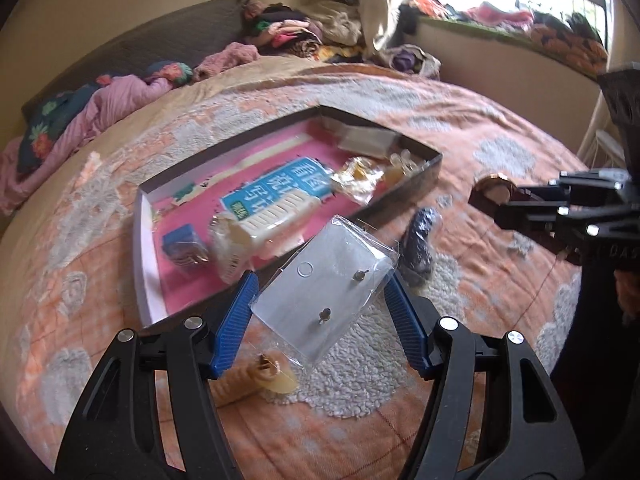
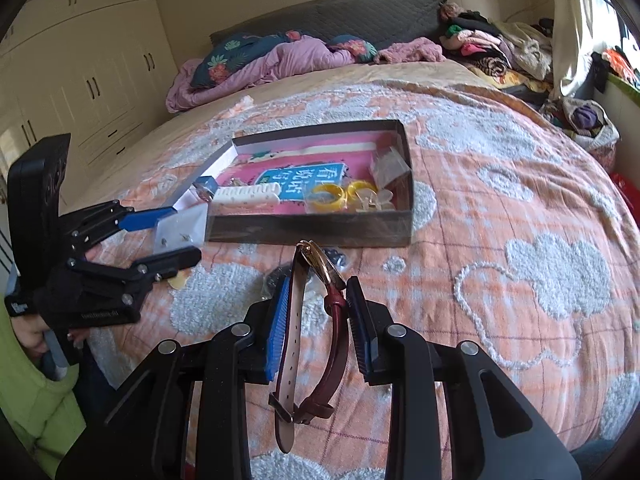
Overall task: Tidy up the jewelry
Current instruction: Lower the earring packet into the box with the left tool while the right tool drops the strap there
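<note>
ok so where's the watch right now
The watch is clamped in the right claw, held above the bedspread just in front of the open box; the left wrist view shows it at far right.

Glossy clear plastic earring packet, leather-look watch strap with shiny metal case, tufted cloth bedspread.

box contents: motion-blurred | watch dial: edge-on, unreadable | person's hand: mostly hidden behind handle
</note>
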{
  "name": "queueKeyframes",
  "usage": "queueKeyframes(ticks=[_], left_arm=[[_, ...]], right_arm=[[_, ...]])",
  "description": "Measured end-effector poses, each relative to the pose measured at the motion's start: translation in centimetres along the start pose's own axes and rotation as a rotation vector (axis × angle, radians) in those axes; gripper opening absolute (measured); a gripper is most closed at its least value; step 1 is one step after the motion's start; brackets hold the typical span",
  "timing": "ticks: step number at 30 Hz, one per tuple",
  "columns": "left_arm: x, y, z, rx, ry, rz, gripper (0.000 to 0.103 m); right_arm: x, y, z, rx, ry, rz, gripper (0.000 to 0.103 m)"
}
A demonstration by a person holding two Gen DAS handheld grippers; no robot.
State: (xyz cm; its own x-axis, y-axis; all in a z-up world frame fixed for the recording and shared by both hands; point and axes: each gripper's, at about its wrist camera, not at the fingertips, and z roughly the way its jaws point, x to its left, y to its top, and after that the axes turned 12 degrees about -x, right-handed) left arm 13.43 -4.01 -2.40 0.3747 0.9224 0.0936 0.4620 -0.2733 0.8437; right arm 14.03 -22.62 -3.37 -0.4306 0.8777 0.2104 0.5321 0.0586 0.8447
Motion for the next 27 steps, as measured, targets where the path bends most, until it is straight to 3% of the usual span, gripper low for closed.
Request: queueKeyframes(ticks=[27], left_arm=[[7.1, 1.2, -1.6, -0.079, 0.123, -0.216, 0.057]], right_arm=[[2.1, 5.5, 2.3, -0.087, 0.035, -0.062, 0.028]])
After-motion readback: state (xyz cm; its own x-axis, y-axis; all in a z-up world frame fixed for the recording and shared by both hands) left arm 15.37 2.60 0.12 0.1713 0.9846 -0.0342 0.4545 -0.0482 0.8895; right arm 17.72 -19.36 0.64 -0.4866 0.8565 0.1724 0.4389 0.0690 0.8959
